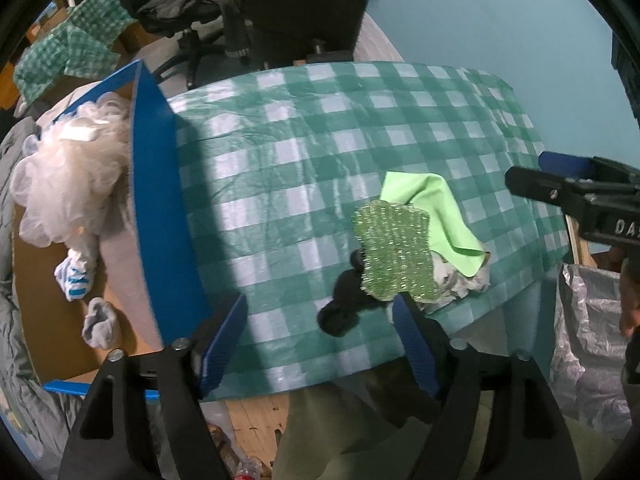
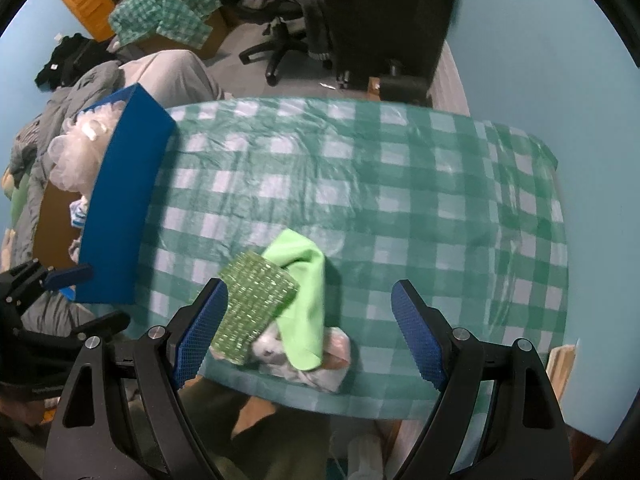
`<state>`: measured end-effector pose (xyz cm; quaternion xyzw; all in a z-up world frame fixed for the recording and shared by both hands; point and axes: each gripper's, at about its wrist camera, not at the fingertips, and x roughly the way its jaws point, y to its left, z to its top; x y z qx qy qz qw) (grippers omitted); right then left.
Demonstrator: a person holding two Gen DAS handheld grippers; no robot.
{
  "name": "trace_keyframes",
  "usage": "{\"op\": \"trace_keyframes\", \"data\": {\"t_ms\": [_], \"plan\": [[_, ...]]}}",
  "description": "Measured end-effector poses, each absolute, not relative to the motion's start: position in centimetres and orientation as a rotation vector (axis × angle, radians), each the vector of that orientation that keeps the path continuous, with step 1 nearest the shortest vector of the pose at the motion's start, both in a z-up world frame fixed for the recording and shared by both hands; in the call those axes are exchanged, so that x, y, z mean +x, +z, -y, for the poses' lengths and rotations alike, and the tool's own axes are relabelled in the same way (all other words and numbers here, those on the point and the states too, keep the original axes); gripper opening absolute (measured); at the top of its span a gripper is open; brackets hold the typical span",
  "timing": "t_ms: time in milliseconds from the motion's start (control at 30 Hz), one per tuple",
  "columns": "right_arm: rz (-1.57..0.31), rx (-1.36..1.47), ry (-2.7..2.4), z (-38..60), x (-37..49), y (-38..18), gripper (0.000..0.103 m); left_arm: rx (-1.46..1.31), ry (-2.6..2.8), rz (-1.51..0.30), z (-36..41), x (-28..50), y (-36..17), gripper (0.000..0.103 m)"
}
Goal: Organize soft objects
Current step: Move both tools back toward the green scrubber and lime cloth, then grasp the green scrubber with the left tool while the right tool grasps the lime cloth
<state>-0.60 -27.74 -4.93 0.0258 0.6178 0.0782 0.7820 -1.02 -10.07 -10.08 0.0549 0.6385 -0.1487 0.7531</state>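
A pile of soft things lies near the table's front edge: a sparkly green scrub pad (image 1: 394, 252) (image 2: 254, 304), a light green cloth (image 1: 438, 216) (image 2: 302, 300), a black sock (image 1: 346, 300) and a whitish crumpled cloth (image 1: 466, 276) (image 2: 304, 364). My left gripper (image 1: 320, 336) is open and empty, its right finger beside the pad and sock. My right gripper (image 2: 306, 336) is open and empty above the pile; it also shows in the left wrist view (image 1: 560, 184). A blue box (image 1: 156, 208) (image 2: 124, 200) at the table's left holds a white mesh pouf (image 1: 68, 184) and socks (image 1: 78, 276).
The table carries a green checked cloth (image 1: 320, 152) (image 2: 400, 200). Behind it are a black office chair (image 2: 280, 12), a dark cabinet (image 2: 384, 12) and a teal wall. A silver plastic bag (image 1: 588, 344) hangs at the right. Grey bedding (image 2: 60, 120) lies left.
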Motion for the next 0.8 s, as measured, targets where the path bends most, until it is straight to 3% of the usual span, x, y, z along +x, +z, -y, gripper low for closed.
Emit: {"op": "trace_keyframes", "data": {"t_ms": [800], "plan": [[-1.408, 0.103, 0.144, 30.8, -2.5, -11.0, 0.083, 0.129, -0.394, -1.543, 16.8, 0.4, -15.3, 0.081]]}}
